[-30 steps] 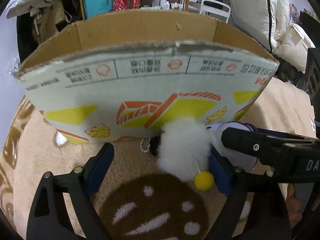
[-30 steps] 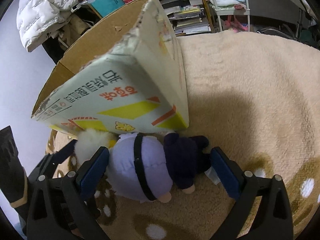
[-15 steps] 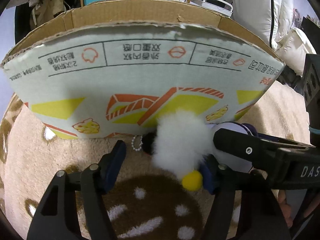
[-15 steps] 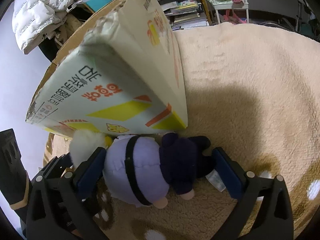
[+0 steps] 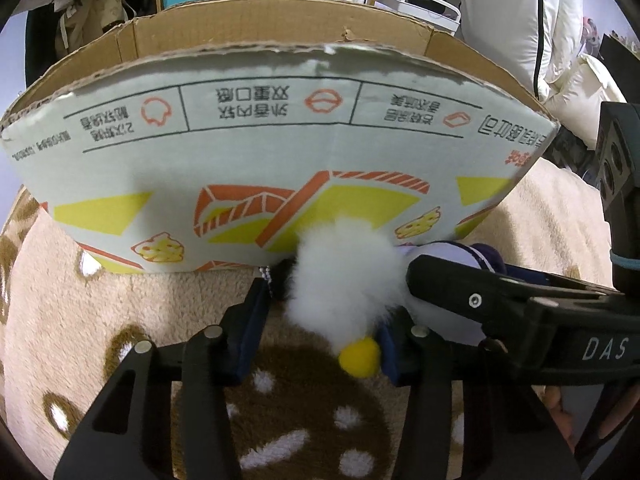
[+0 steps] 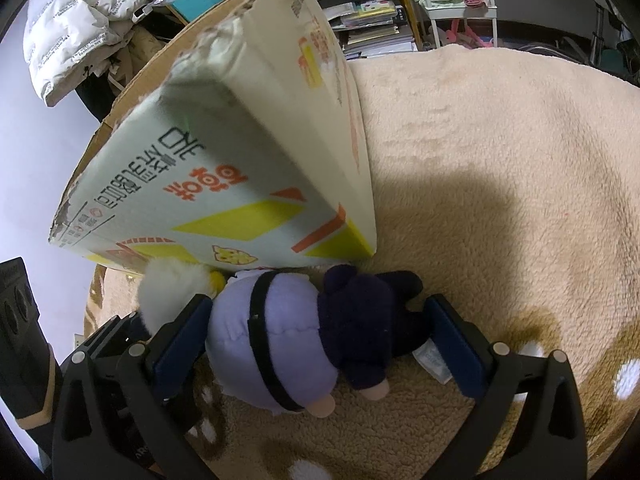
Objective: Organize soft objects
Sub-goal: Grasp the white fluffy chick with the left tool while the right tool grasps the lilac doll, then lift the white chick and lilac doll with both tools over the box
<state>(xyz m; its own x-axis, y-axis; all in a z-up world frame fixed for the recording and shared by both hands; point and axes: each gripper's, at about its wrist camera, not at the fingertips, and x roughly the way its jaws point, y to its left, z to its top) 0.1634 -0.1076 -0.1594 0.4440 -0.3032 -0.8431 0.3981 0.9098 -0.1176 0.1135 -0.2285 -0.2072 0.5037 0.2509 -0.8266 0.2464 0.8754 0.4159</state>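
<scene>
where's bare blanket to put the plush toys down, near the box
Free: the wide beige blanket right of the cardboard box, and the stretch under the box's left end. Crowded: the box's near face, where the white fluffy toy and purple plush doll lie between both grippers.

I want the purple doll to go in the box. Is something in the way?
Yes. The cardboard box wall rises right behind the purple doll, so it must go over the top. The right gripper has nothing blocking it; its jaws straddle the doll.

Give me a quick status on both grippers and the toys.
Left gripper closing on fluffy white plush toy. Right gripper open, straddling lavender-and-navy plush doll. Printed cardboard box directly behind both.
</scene>
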